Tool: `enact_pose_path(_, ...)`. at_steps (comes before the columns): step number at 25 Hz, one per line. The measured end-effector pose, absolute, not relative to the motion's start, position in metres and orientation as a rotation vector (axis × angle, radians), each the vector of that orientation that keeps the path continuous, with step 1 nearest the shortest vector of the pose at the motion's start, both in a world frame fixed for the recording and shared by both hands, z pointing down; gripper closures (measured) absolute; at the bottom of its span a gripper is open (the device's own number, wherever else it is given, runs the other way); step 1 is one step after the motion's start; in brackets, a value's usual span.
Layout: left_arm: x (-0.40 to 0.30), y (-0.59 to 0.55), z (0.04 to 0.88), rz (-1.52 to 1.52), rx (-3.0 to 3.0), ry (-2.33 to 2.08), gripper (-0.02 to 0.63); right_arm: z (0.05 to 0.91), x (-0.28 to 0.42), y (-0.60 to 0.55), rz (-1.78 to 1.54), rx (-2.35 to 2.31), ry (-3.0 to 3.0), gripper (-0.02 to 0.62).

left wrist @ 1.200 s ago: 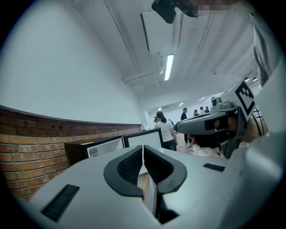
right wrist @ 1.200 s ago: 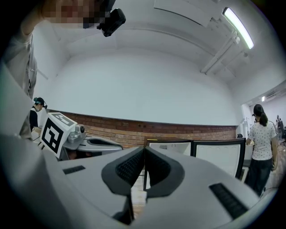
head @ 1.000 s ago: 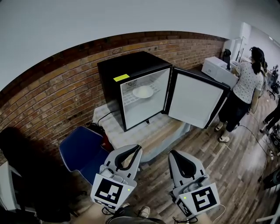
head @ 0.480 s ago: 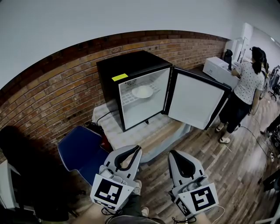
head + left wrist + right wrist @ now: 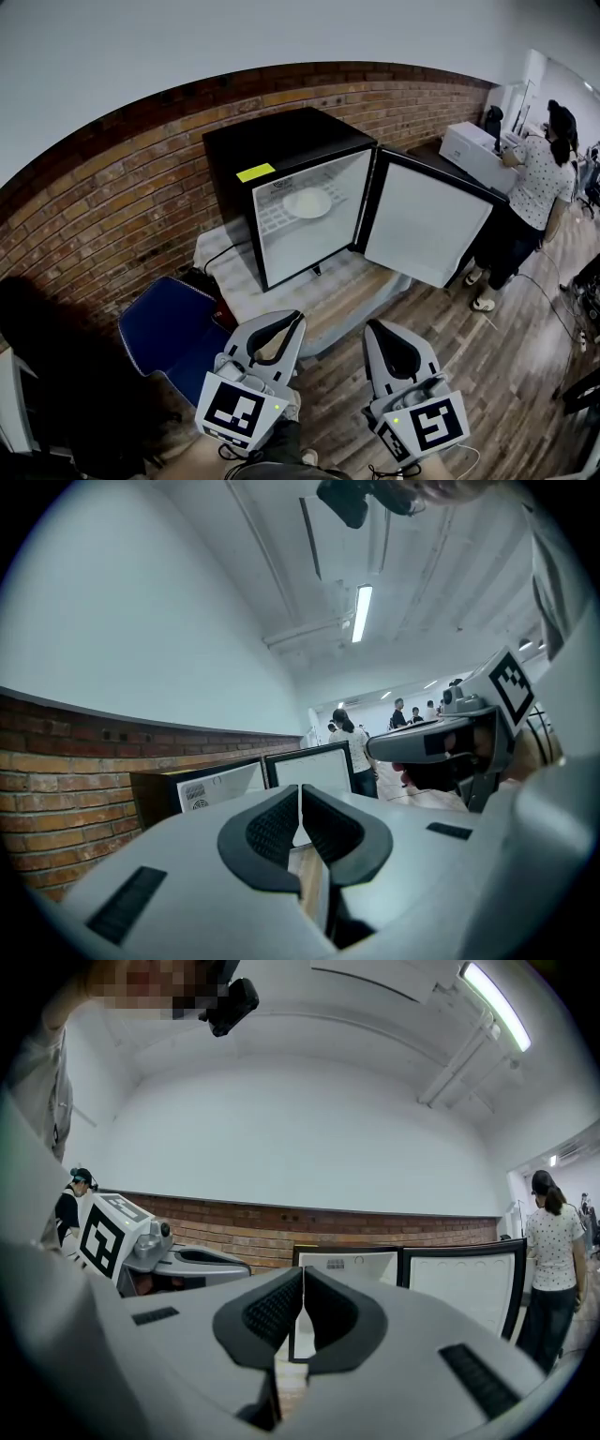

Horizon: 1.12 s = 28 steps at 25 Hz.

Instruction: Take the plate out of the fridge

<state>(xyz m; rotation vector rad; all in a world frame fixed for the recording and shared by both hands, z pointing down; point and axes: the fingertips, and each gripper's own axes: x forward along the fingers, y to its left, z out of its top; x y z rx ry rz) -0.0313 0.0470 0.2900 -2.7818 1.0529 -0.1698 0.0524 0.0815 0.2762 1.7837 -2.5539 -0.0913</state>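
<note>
The fridge (image 5: pixel 291 141) stands with its door (image 5: pixel 427 230) swung open, so access looks ready. The plate (image 5: pixel 307 202) lies untouched on the upper shelf inside the fridge. Reaching in, gripping it and lifting it out are all left to do. The left gripper (image 5: pixel 296 319) and right gripper (image 5: pixel 368 327) hover well in front of the fridge, far from the plate, both with jaws pressed together and empty.

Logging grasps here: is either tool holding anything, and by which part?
Nothing is held. The left tool and the right tool are both shut and empty; the plate lies inside the fridge.
</note>
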Motion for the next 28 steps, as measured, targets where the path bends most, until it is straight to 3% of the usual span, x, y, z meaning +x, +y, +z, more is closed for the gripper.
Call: enact_pose_path(28,-0.011,-0.158,0.305,-0.204,-2.866,0.990,0.581,0.282,0.058,-0.140,-0.040,1.799,-2.482,0.566)
